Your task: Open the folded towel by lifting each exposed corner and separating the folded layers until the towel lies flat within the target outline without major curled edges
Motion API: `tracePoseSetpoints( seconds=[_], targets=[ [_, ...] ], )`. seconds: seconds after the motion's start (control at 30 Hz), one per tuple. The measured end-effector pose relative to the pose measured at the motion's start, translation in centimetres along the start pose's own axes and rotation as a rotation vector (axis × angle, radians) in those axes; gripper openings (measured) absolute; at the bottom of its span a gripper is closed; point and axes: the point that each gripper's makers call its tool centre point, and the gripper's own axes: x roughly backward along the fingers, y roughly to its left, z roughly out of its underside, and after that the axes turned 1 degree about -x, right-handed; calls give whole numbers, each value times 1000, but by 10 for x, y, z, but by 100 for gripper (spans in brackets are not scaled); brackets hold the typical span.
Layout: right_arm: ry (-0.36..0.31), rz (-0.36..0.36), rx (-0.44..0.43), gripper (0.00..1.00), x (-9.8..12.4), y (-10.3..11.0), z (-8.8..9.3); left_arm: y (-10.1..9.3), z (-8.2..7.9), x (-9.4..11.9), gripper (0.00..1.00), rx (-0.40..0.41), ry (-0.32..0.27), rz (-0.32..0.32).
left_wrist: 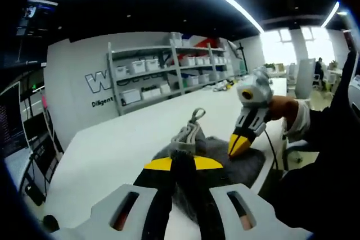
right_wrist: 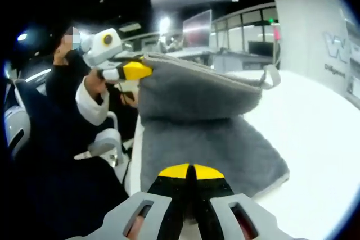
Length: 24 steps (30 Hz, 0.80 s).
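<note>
Both hand-held grippers pinch the grey towel (right_wrist: 208, 139): the left hand-held gripper (right_wrist: 135, 70) lifts a corner, the right hand-held gripper (right_wrist: 191, 173) clamps the near edge. Layers are parting over the worktop (right_wrist: 315, 139); I judge flattening is left

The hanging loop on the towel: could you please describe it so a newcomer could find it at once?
Start at the long white table, where the grey towel lies partly lifted. Follow its raised top fold to the far corner, away from the left claw. The hanging loop is a small grey strap sticking out there, the only thin looped piece on the plush cloth.
</note>
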Motion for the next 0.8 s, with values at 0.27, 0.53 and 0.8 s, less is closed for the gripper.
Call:
tracePoseSetpoints(
  seconds=[0.27, 0.53, 0.8],
  targets=[
    [18, -23, 17, 0, -2, -1, -1, 12, 5, 9, 11, 5, 13, -43],
    [33, -49, 49, 0, -7, 0, -3, 24, 15, 21, 11, 13, 38, -95],
    [37, -57, 95, 0, -12, -3, -7, 33, 26, 31, 11, 17, 66, -143]
  ],
)
